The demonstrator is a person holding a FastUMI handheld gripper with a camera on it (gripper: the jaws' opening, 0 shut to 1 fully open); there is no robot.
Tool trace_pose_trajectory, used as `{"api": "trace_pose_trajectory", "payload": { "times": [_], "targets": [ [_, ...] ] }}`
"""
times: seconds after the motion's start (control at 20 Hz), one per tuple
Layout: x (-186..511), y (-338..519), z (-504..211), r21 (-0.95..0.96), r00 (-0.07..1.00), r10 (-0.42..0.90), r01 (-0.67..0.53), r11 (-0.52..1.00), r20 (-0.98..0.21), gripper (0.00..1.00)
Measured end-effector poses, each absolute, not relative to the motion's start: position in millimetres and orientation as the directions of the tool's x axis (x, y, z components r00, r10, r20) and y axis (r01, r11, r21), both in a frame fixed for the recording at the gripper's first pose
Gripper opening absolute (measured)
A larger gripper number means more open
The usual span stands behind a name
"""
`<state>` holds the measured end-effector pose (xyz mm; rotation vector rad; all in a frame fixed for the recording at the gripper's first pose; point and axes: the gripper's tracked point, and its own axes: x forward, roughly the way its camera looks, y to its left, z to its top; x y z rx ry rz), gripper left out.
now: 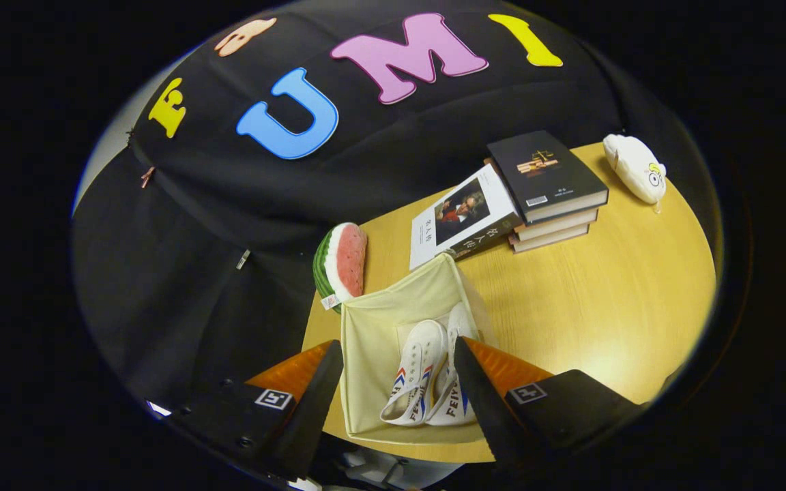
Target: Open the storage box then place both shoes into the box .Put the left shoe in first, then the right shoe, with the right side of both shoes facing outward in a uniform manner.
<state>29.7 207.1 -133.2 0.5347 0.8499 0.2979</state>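
A cream fabric storage box (372,341) stands open on the wooden table, right below the fingers. Inside it lie two white canvas shoes side by side: one (415,372) nearer the middle, the other (453,389) against the right wall and partly hidden by the right finger. Both show red and blue stripes on their sides. My gripper (400,392) hovers above the box, open, with the fingers spread about as wide as the box. Nothing is held between them.
A watermelon-slice plush (342,262) leans beside the box's far left corner. Beyond the box lies a book with a portrait cover (464,218), next to a stack of books (546,187). A white plush toy (635,167) sits at the table's far right.
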Motion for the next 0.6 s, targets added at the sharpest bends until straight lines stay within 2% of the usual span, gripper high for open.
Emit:
{"api": "trace_pose_trajectory", "payload": {
  "times": [0.25,0.4,0.6],
  "targets": [
    [20.1,150.0,-103.9,0.417,0.781,0.333,-0.103,0.903,-0.529,0.98],
    [19.4,101.3,-78.1,0.291,0.887,0.199,-0.077,0.954,-0.418,0.98],
    [2.2,48.2,-52.9,0.157,0.952,0.036,0.013,0.987,-0.303,0.98]
  ]
}}
